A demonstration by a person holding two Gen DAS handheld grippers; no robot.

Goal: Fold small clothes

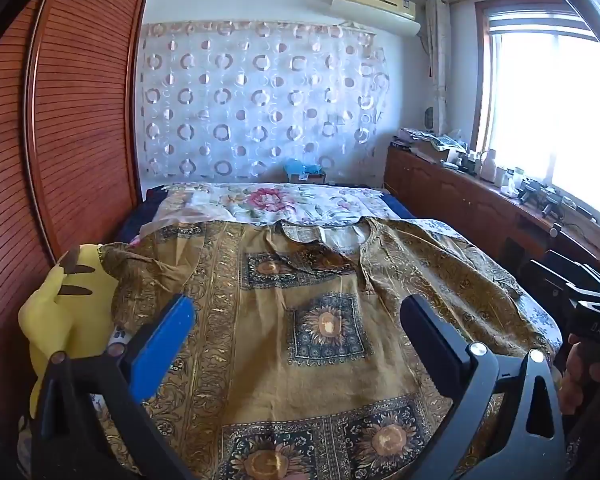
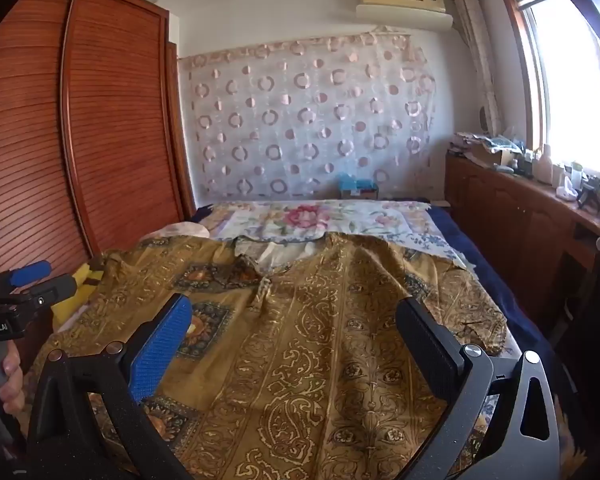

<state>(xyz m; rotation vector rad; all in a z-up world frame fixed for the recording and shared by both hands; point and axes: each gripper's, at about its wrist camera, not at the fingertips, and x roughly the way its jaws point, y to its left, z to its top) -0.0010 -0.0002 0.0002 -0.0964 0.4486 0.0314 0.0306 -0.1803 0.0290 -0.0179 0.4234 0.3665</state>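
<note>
Ochre paisley-printed cotton shirt [image 1: 324,320] spread flat on floral bedsheet [image 1: 260,200].
Left gripper [image 1: 296,344] and right gripper [image 2: 296,344] hover above it, jaws apart, empty.

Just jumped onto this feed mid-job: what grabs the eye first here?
The mustard-gold patterned shirt with sunflower squares, spread flat across the bed, neckline toward the far wall. A yellow plush toy sits at the shirt's left edge by the wooden wardrobe. Both the left gripper and the right gripper hover open above the fabric, holding nothing.
</note>
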